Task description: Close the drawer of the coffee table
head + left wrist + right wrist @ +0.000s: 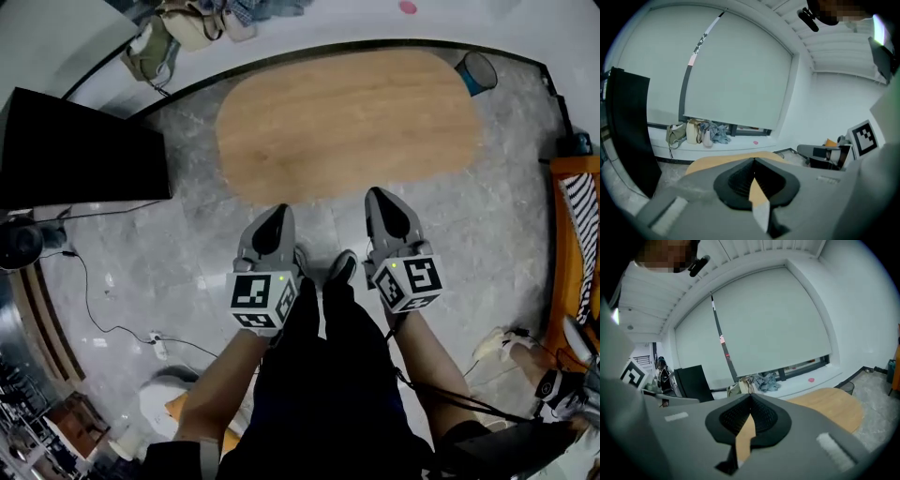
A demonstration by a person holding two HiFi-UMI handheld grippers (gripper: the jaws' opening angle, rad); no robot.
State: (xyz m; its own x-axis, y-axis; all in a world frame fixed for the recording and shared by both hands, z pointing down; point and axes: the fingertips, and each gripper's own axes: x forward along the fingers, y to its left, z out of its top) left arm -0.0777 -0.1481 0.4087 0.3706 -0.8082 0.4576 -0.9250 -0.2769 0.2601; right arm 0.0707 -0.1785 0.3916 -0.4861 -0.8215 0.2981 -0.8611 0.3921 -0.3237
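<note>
The coffee table is an oval wooden top seen from above, ahead of me on the grey stone floor; no drawer shows from here. My left gripper is held high above the floor, short of the table's near edge, jaws shut on nothing. My right gripper is beside it at the same height, also shut and empty. In the left gripper view the table lies just beyond the shut left gripper. In the right gripper view the table lies to the right of the shut right gripper.
A black screen stands at the left with a cable trailing over the floor. A waste bin sits past the table's far right end. Bags and clothes lie on the window ledge. An orange-framed seat stands at the right. My legs are below.
</note>
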